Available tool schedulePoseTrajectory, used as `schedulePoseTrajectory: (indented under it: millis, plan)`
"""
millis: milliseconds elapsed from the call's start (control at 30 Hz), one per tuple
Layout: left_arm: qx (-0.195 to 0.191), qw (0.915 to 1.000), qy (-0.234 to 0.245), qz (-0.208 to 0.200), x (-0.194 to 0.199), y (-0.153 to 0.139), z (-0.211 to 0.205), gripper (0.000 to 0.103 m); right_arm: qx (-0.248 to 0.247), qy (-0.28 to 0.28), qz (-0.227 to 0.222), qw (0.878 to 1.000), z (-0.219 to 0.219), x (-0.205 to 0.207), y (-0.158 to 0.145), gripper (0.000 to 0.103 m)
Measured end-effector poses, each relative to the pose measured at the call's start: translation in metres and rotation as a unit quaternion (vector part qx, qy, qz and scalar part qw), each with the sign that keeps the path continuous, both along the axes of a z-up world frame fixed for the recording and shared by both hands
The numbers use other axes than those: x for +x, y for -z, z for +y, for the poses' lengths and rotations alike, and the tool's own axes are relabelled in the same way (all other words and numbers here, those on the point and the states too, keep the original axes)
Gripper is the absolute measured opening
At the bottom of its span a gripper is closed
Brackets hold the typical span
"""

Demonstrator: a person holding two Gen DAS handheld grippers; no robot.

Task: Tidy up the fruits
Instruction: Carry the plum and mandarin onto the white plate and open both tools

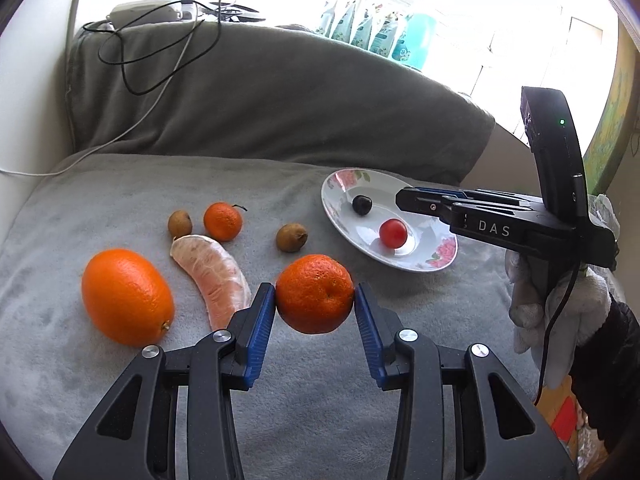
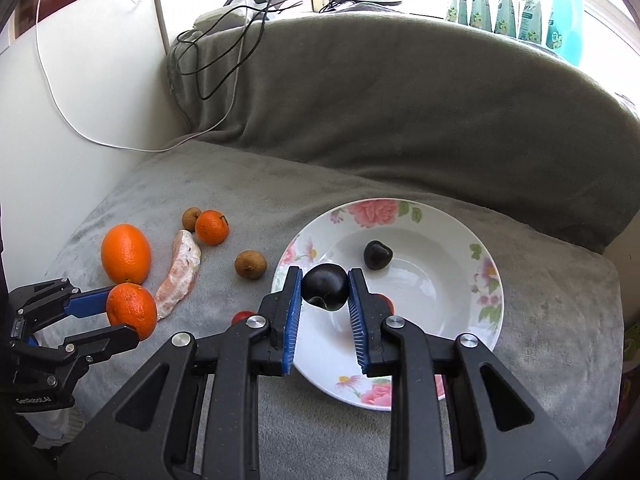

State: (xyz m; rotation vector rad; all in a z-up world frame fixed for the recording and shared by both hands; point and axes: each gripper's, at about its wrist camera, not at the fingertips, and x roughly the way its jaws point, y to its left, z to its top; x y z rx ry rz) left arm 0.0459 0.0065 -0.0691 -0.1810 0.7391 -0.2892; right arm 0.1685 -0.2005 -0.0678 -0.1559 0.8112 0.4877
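My left gripper [image 1: 315, 288] is shut on a mandarin [image 1: 314, 300] and holds it above the grey cushion; the right wrist view shows this gripper [image 2: 128, 314] at lower left. My right gripper [image 2: 325, 276] is shut on a dark cherry [image 2: 324, 288] over the near left part of the floral plate [image 2: 400, 204]. A second dark cherry [image 2: 377, 255] lies in the plate. In the left wrist view a red cherry tomato [image 1: 393, 233] lies in the plate [image 1: 340, 184], and the right gripper [image 1: 404, 200] reaches in from the right.
On the cushion [image 1: 100, 200] lie a large orange [image 1: 127, 296], a peeled citrus segment [image 1: 212, 276], a small mandarin [image 1: 223, 221] and two small brown fruits [image 1: 180, 224] [image 1: 291, 237]. A red fruit [image 2: 243, 316] peeks out beside my right finger. Cables [image 1: 160, 60] hang over the backrest.
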Motion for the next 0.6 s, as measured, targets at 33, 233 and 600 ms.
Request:
schedulePoseTrajectory:
  millis: [33,233,600]
  plan:
    - [0.000,1.0000,0.003,-0.003,0.003,-0.001,-0.003,0.039,0.001,0.006,-0.001,1.000,-0.005,0.003,-0.001,0.024]
    - [-0.003,0.9997,0.019,-0.012,0.021,-0.006,-0.020,0.039,0.003,0.032,-0.006,0.999,-0.026,0.014,-0.006,0.024]
    - [0.004,0.9988,0.048,-0.011,0.050,-0.004,-0.049,0.039,0.009,0.061,0.004,0.998,-0.048,0.037,0.005,0.024]
